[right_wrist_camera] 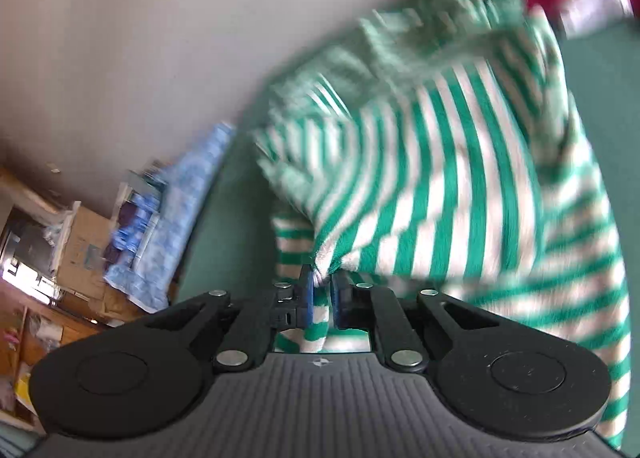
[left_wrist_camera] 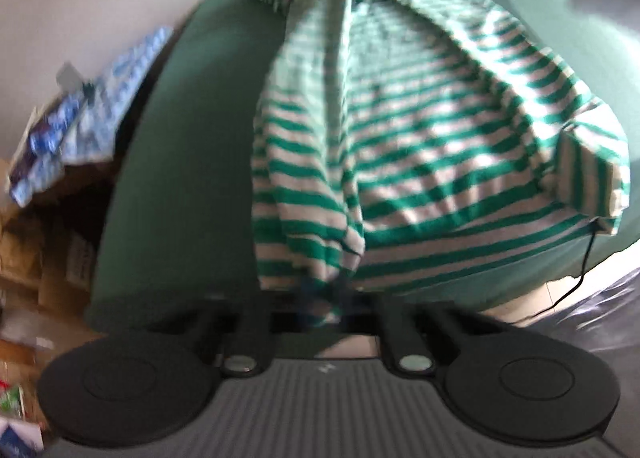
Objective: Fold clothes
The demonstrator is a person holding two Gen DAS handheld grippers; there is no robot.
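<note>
In the left wrist view, my left gripper [left_wrist_camera: 320,298] is pinching the striped shirt [left_wrist_camera: 400,145] by its near edge, jaws nearly shut, stretching it over the green surface [left_wrist_camera: 168,177]. In the right wrist view, my right gripper [right_wrist_camera: 322,290] is clamping a bunched fold of it, lifting it for folding.

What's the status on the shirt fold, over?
Both grippers, left and right, shut on striped shirt. Shirt bunched and partly lifted over green surface. Nothing in the way.
</note>
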